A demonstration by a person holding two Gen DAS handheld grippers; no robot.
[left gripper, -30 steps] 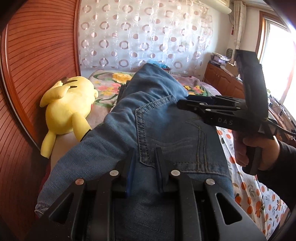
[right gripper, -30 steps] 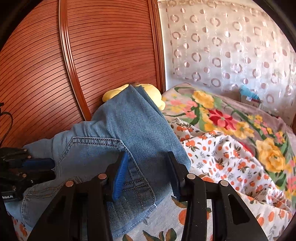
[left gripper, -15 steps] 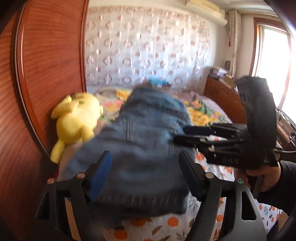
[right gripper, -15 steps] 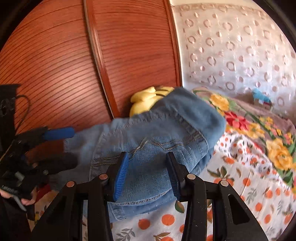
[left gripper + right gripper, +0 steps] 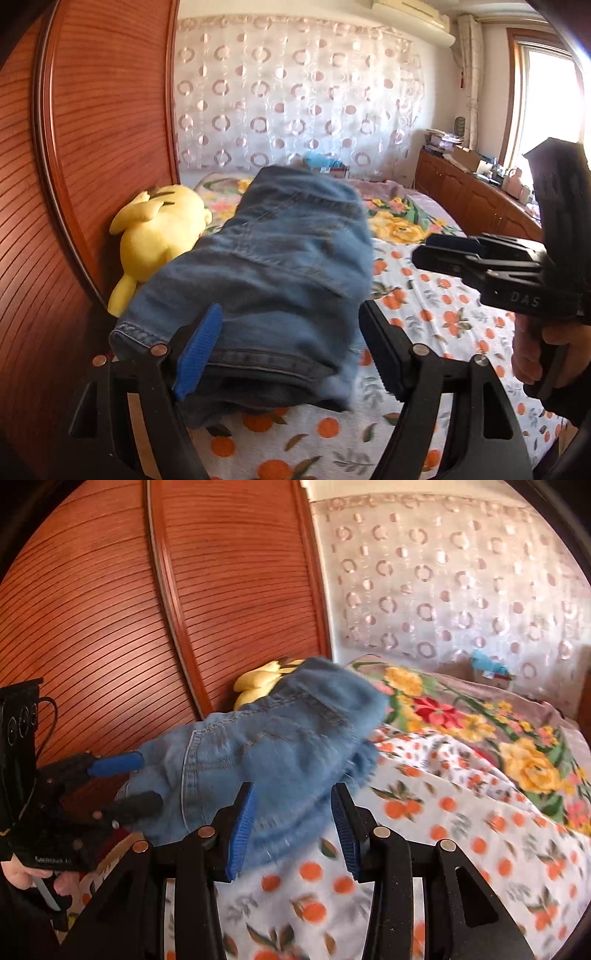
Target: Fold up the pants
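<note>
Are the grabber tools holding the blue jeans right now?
No. The jeans lie folded on the bed. The left tool is opening around them without pressing; the right tool stands open, clear.

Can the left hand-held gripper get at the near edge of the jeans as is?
Probably yes. The left hand-held gripper, jaws opening, straddles the near edge of the folded jeans; nothing lies between, and the right hand-held gripper is off to the side.

Blue denim pants (image 5: pixel 266 280) are lying folded in a thick bundle by the bed's (image 5: pixel 436 317) headboard edge.
</note>
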